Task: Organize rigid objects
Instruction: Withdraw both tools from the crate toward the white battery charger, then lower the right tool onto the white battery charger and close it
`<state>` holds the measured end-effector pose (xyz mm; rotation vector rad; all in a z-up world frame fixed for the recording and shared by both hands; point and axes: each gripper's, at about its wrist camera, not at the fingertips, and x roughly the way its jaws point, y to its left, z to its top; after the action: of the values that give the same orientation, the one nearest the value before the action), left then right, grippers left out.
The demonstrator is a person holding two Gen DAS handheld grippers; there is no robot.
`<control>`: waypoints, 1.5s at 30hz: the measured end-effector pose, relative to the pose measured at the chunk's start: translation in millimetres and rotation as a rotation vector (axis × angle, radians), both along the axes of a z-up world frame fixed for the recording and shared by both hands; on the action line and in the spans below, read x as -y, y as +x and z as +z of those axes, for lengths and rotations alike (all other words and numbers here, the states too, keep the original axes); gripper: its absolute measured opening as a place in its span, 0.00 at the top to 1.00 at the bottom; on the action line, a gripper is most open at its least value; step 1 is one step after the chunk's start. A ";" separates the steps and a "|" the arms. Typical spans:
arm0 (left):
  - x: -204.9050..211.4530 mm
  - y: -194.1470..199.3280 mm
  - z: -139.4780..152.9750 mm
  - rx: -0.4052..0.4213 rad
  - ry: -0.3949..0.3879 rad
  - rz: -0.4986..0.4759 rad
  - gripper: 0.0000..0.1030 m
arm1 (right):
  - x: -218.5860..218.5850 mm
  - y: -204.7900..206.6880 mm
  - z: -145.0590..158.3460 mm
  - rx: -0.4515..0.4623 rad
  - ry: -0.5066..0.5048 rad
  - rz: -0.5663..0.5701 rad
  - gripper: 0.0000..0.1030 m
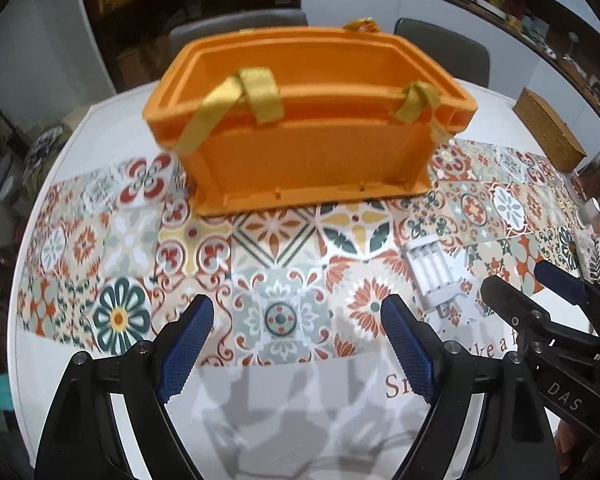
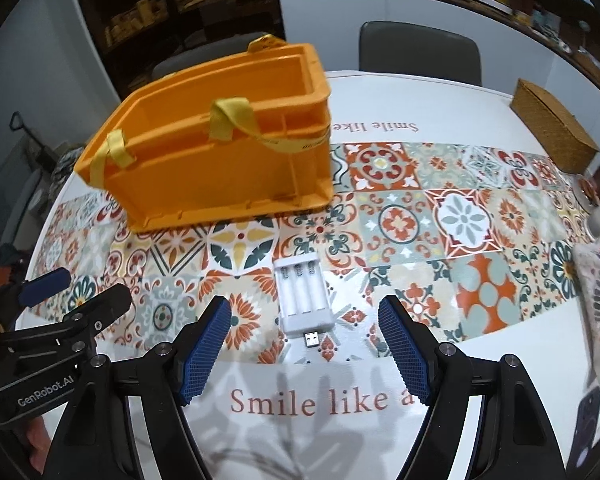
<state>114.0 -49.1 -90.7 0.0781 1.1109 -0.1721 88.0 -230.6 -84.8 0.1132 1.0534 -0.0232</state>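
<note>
The white battery charger (image 2: 306,298) lies on the tiled tablecloth (image 2: 472,216) just ahead of the right gripper (image 2: 304,316) — jaws apart, like the left gripper's (image 1: 298,316) — near the blurred orange basket (image 2: 216,152).

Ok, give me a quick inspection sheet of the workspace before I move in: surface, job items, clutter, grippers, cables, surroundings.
Surface: white table with a patterned tile runner and "Smile like a" lettering.
Job's things: orange crate with yellow straps, upright, open top; inside not fully visible. White battery charger, slots empty, USB plug facing the right hand-held gripper, lying in front of the crate, apart from it.
Clutter: wicker box at the far right; printed cloth item at the right edge.
Grippers: left hand-held gripper open, holding nothing; right hand-held gripper open, charger just ahead.
Cables: nothing seen.
Surroundings: chair, dark shelving behind.
</note>
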 end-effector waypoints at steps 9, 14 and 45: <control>-6.9 -7.2 -20.9 -0.043 0.004 0.084 0.17 | -6.4 7.3 -22.5 -0.035 0.013 0.094 0.27; -6.1 -10.0 -32.4 -0.066 0.008 0.126 0.17 | -7.3 13.6 -36.0 -0.061 0.003 0.129 0.28; 8.5 0.7 -89.2 -0.189 0.087 0.207 0.16 | -6.2 40.0 -102.7 -0.143 -0.078 0.238 0.44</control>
<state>114.7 -57.6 -180.0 0.0242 1.3067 0.0551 128.0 -224.4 -187.5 -0.0865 1.2015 0.1447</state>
